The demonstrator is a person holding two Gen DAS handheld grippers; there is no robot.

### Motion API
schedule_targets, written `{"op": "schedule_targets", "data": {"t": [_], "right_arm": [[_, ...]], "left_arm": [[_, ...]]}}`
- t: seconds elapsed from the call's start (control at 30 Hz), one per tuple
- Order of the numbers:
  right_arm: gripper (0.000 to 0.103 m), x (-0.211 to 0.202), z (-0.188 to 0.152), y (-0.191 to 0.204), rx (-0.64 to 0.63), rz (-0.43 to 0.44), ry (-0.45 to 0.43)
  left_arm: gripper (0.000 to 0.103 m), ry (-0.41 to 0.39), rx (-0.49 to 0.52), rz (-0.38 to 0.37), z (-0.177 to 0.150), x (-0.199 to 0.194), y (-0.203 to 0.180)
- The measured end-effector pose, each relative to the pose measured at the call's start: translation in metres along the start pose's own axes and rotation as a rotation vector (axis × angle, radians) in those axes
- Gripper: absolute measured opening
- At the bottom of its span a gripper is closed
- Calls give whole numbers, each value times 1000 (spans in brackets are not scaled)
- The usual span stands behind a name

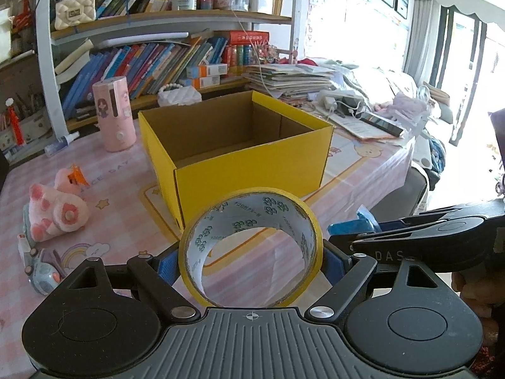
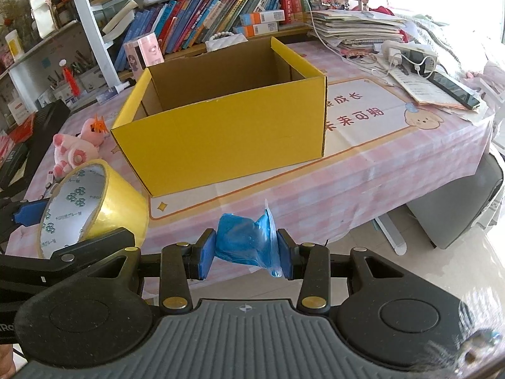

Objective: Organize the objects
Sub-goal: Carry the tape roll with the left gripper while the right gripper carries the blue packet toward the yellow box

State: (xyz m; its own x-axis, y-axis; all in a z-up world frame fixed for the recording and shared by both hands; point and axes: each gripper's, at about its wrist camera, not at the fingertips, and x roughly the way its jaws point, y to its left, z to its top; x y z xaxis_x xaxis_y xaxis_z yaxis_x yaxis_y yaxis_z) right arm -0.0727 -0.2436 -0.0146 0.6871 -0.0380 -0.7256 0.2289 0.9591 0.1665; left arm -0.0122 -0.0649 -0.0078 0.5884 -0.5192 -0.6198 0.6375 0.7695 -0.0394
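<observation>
Left gripper [image 1: 251, 263] fingers hold yellow tape roll [image 1: 251, 246]; right gripper [image 2: 243, 254] pinches crinkly blue plastic packet [image 2: 244, 241]. Risk: packet slips before open yellow cardboard box [image 2: 221, 139].

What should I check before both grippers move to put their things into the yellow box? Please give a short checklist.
1. Left gripper shut on the tape roll, pads on both sides: ok.
2. Right gripper shut on the blue packet: ok.
3. Yellow box open at the top: ok.
4. Box free of other things inside: cannot tell, its floor is only partly in view.
5. Path from both grippers to the box free of things: ok.
6. Pink plush toy away from the box: ok.
</observation>
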Motion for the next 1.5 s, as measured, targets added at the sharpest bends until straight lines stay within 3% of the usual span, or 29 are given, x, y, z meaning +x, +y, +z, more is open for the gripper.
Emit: {"op": "schedule_targets", "data": {"t": [0.4,0.83,1.2,1.5], "right_arm": [[39,4,5,3,-12,1,3],[38,7,28,4,-41,-7,-51],[38,18,94,-3,-152,-1,-218],[38,61,151,-15,-277,54,-249]], "left_arm": [[87,-18,-4,2,4,0,5],[87,-99,-27,7,24,4,13],[87,-183,-81,60,75,26,31],[87,-190,-129,136,106,69,37]]}}
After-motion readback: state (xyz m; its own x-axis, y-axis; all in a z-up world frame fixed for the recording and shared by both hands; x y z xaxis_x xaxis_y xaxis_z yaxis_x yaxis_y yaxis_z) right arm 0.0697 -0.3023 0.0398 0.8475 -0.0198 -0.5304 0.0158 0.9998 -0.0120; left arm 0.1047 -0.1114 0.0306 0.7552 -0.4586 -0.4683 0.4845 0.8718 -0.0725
